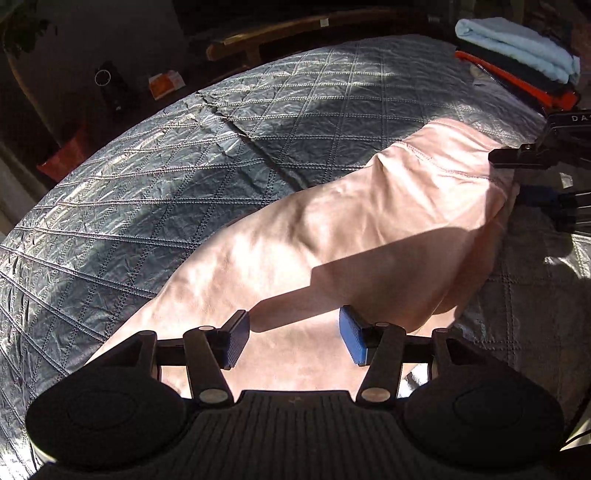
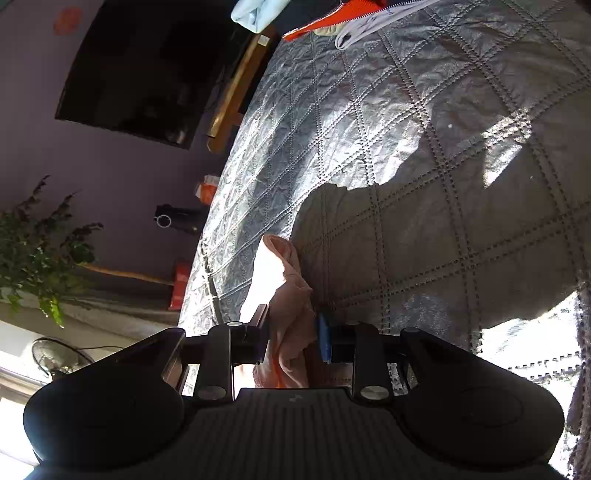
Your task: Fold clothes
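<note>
A pale pink garment (image 1: 332, 229) lies across the grey quilted bedspread (image 1: 147, 184), its right part lifted. My left gripper (image 1: 294, 338) is open just above the garment's near part, with blue pads (image 1: 352, 338) wide apart and nothing between them. My right gripper (image 2: 291, 336) is shut on a bunched edge of the pink garment (image 2: 291, 295) and holds it up off the bedspread (image 2: 406, 147). The right gripper also shows in the left wrist view (image 1: 543, 162) at the garment's far right end.
A stack of folded clothes (image 1: 517, 59), light blue, dark and orange, sits at the far right of the bed; it also shows in the right wrist view (image 2: 332, 18). A wooden bench (image 1: 280, 33) stands beyond the bed. A plant (image 2: 37, 251) and a fan (image 2: 59, 354) stand by the wall.
</note>
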The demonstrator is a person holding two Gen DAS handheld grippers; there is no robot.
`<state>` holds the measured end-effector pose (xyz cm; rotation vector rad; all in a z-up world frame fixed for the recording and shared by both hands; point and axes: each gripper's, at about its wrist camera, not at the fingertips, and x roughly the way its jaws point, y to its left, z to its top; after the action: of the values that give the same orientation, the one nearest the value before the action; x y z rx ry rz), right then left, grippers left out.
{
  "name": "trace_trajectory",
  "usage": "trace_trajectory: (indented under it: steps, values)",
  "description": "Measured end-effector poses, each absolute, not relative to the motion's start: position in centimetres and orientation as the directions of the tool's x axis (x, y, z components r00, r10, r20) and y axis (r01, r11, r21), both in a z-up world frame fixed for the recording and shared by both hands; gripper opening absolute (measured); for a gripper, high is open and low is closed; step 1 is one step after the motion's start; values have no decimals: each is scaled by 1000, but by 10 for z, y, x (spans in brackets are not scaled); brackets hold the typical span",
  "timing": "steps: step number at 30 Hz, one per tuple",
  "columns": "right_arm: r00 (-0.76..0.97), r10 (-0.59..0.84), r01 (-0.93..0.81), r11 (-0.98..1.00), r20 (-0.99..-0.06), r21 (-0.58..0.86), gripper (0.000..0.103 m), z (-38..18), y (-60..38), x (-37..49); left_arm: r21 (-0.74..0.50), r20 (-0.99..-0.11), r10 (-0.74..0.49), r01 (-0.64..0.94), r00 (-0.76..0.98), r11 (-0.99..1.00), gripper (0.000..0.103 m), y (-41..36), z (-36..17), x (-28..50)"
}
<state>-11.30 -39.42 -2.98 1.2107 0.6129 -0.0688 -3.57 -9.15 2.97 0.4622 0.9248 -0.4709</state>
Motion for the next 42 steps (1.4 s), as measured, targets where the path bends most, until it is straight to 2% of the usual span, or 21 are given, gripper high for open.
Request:
trace_trajectory:
  steps: [7, 8, 10, 12, 14, 21, 26, 31, 34, 39, 42]
  values:
    - [833, 271, 297, 518, -483, 802, 25, -5, -387, -94, 76, -821, -284, 587, 496, 806, 52, -96, 35, -37]
    - [833, 272, 284, 537, -482, 794, 25, -1, -385, -92, 61, -817, -299, 590, 493, 805, 46, -97, 36, -37]
    - [831, 281, 270, 550, -480, 790, 25, 1, -381, -92, 32, -810, -328, 595, 486, 803, 41, -98, 38, -37]
    - [827, 290, 267, 551, -481, 791, 25, 1, -378, -96, 2, -802, -357, 600, 479, 800, 43, -100, 39, -37]
    - [826, 294, 263, 553, -481, 791, 25, 1, -375, -100, -28, -793, -386, 605, 471, 796, 52, -101, 41, -38]
    - [820, 305, 254, 563, -484, 786, 22, 5, -373, -106, -124, -788, -454, 615, 416, 779, 49, -112, 32, -36]
    - [824, 323, 265, 505, -465, 821, 22, -7, -382, -113, -227, -737, -547, 618, 396, 753, 53, -108, 37, -36]
    - [822, 330, 279, 474, -463, 835, 22, -16, -386, -121, -312, -725, -525, 468, 445, 827, 55, -88, 39, -17]
    - [818, 332, 291, 463, -469, 837, 22, -20, -387, -124, -285, -762, -479, 439, 435, 852, 53, -87, 28, -7]
    - [805, 332, 297, 492, -491, 819, 23, -19, -385, -121, -134, -767, -491, 646, 412, 752, 54, -123, 30, -37]
    - [799, 327, 305, 503, -504, 809, 23, -20, -385, -121, -3, -760, -460, 705, 460, 709, 53, -143, 31, -61]
